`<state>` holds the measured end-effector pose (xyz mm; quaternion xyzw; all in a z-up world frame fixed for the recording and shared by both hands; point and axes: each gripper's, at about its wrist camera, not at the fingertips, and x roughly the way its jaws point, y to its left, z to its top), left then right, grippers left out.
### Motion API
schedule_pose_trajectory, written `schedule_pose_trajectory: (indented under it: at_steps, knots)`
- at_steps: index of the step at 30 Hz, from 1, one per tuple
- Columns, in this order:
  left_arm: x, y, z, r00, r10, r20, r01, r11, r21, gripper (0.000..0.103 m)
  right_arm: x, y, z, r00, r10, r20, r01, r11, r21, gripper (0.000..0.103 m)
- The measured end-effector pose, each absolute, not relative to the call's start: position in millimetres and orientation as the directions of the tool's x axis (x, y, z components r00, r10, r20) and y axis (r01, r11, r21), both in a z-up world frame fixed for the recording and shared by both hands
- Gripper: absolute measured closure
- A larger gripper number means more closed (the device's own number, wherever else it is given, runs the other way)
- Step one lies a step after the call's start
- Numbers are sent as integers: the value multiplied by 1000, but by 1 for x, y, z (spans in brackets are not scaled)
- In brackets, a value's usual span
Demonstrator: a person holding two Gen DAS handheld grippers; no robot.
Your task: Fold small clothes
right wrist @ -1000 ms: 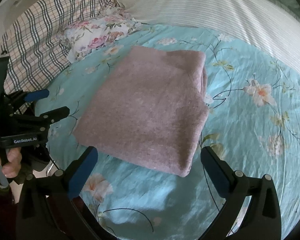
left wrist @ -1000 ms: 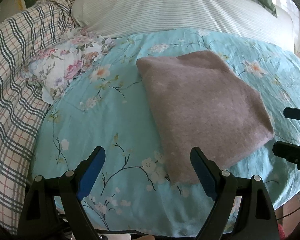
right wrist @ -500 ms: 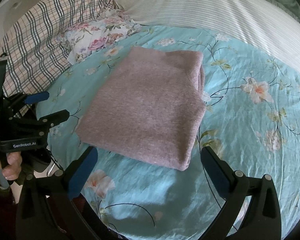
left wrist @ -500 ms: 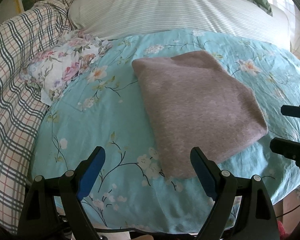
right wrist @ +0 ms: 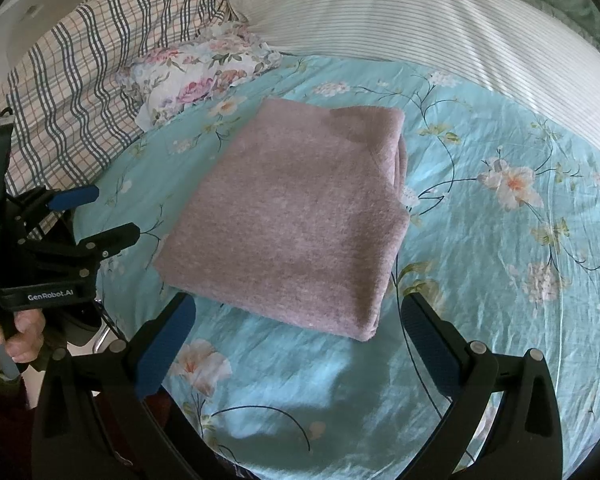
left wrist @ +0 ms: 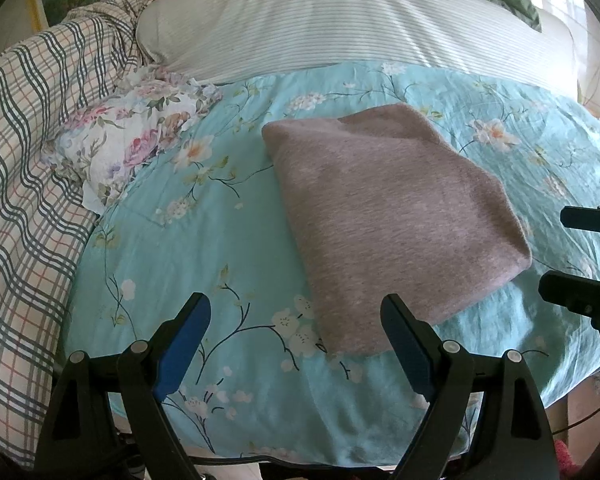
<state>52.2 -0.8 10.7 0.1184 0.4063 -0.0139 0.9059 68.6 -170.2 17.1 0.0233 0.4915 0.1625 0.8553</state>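
Note:
A folded mauve knit garment (left wrist: pixel 388 208) (right wrist: pixel 300 216) lies flat in a neat rectangle on the turquoise floral sheet (left wrist: pixel 204 248) (right wrist: pixel 480 264). My left gripper (left wrist: pixel 296 308) is open and hovers short of the garment's near corner, touching nothing. It also shows at the left of the right wrist view, the left gripper (right wrist: pixel 112 212) held by a hand (right wrist: pixel 20 336). My right gripper (right wrist: pixel 298 304) is open just in front of the garment's near edge, with nothing between its blue pads (right wrist: pixel 164 352). The right gripper (left wrist: pixel 554 250) appears at the right edge of the left wrist view.
A floral cloth (left wrist: pixel 132 144) (right wrist: pixel 204 76) is bunched at the sheet's far left. Beyond it lie a checked blanket (left wrist: pixel 28 152) (right wrist: pixel 88 64) and a striped white duvet (left wrist: pixel 340 24) (right wrist: pixel 420 12). The bed's front edge runs just under both grippers.
Both views have shifted only very slightly. The garment lies as before and both pairs of jaws stay wide.

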Motion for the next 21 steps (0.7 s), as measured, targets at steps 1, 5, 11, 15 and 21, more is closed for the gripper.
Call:
schedule_pose_trajectory:
  at_steps: [1,5,11,15,21]
  knots:
    - [52,0,11,670,70,-739,121,972,202,16,68,-170,17,464,301,-833,-254,946,200,1]
    - [51,0,12,672,67,-738,120,973,198,16,68,-169,17,463,300,-834,-258,946,197,1]
    - [49,-1,14,676,68,-734,119,973,199,16,68,-167,18,462,304,-833,-267,944,197,1]
    - [47,-3,16,678,67,-732,119,973,199,16,68,-166,18,462,303,-834,-267,944,196,1]
    - [47,-3,17,681,70,-729,116,973,201,16,68,-166,18,462,305,-833,-270,943,196,1]
